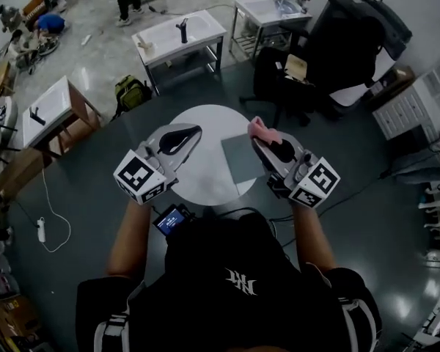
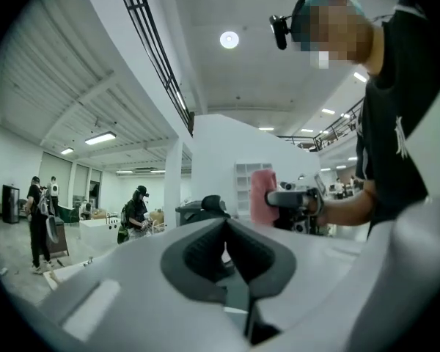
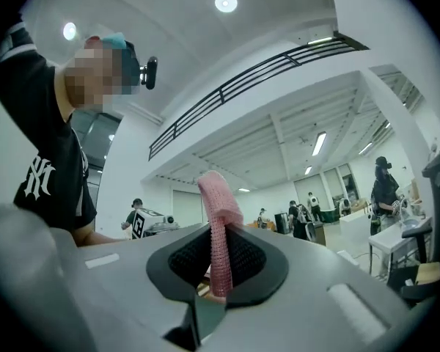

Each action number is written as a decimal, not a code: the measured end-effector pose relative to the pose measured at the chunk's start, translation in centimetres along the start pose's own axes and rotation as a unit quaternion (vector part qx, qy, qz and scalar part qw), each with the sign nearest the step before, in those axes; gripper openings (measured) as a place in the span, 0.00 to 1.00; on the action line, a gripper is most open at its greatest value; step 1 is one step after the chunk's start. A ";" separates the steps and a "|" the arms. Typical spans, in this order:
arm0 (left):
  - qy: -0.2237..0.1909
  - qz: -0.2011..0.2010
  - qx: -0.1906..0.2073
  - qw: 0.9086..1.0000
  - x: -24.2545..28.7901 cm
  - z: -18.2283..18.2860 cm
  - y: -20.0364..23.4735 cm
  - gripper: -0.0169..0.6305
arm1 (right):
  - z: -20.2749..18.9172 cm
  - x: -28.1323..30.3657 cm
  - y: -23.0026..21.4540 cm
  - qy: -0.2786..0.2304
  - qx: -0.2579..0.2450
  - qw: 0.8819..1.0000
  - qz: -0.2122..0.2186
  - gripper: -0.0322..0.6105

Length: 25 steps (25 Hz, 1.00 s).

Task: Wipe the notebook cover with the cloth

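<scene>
A grey-green notebook lies flat on the right part of a round white table. Above its right edge my right gripper is shut on a pink cloth, which stands up between the pads. In the right gripper view that gripper tilts up toward the ceiling. My left gripper hovers over the left side of the table, jaws together and empty. In the left gripper view, past my left gripper, the pink cloth and the right gripper show at the right.
A black office chair stands just beyond the table. White sink-top tables and a green backpack are farther back. A small lit device sits near my waist. Other people stand in the hall.
</scene>
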<state>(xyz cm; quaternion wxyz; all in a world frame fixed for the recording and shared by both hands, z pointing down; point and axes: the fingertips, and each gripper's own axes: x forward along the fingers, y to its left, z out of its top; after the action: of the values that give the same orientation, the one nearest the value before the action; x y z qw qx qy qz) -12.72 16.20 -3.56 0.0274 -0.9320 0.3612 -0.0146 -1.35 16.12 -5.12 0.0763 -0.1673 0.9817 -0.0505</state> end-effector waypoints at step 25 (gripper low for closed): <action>0.004 0.031 -0.078 0.996 -1.9 1.0 -25.4 0.03 | 1.1 -20.7 10.4 -0.034 0.035 0.996 0.072 0.10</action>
<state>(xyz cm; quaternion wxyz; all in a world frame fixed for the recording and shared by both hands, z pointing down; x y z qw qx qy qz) 2.97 36.23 -3.04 -0.0466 -0.9194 0.3904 0.0106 14.76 32.74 -4.78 0.1187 -0.0948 0.9857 -0.0732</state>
